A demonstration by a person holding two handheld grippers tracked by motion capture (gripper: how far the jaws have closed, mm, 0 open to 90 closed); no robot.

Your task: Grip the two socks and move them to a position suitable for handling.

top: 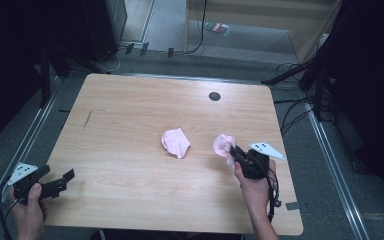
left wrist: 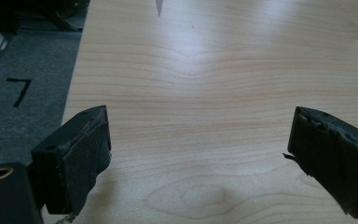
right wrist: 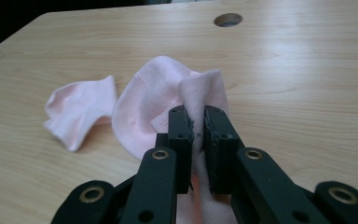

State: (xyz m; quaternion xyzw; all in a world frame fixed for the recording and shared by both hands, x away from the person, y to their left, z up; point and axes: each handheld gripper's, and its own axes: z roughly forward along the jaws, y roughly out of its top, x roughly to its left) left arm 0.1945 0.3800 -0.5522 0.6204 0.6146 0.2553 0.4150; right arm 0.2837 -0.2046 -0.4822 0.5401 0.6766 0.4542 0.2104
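Observation:
Two small pink cloth pieces, perhaps socks, are in play. One pink piece (top: 176, 142) (right wrist: 79, 109) lies crumpled on the wooden table (top: 130, 110) near its middle. Just to its right, my right gripper (top: 234, 152) (right wrist: 198, 116) is shut on a fold of the second pink piece (top: 223, 145) (right wrist: 158, 93), which drapes from the jaws just over the tabletop. My left gripper (top: 60, 172) (left wrist: 200, 135) hovers at the table's near left corner, open wide, with only bare wood between its pads (left wrist: 86, 154).
A round cable hole (top: 214, 96) (right wrist: 227, 19) sits in the table's far right part. Grey carpet with cables and dark stands surrounds the table. A floor mark "7" (left wrist: 18, 89) lies beyond the left edge.

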